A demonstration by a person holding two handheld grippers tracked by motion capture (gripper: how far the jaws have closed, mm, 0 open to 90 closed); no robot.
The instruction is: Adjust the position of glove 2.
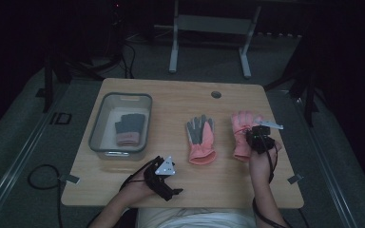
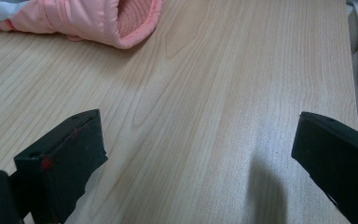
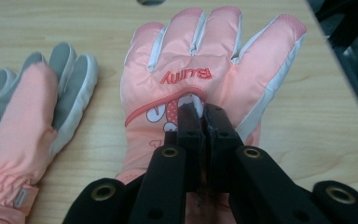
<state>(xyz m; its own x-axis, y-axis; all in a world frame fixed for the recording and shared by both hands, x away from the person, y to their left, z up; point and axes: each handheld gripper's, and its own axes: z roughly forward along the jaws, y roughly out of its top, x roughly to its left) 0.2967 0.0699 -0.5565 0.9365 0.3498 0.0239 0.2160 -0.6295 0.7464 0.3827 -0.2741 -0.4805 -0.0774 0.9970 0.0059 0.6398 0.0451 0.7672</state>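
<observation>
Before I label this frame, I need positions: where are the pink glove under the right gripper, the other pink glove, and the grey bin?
pink glove under the right gripper (image 3: 214, 88), right gripper view, back of hand.
other pink glove (image 1: 201, 142), high view, palm.
grey bin (image 1: 96, 126), high view, left wall.

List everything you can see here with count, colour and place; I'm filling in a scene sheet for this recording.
table: one, light wood, centre of the high view.
bin: one, grey, on the table's left part.
dark glove: one, dark grey with a pink cuff, lying in the bin.
middle glove: one, pink with a grey palm, flat at the table's centre.
right glove: one, pink with white trim and a printed word, flat on the table's right part.
frame: one, grey metal, on the floor behind the table.
left gripper: one, black, jaws open, above the near table edge.
right gripper: one, black, jaws shut on the right glove.
</observation>
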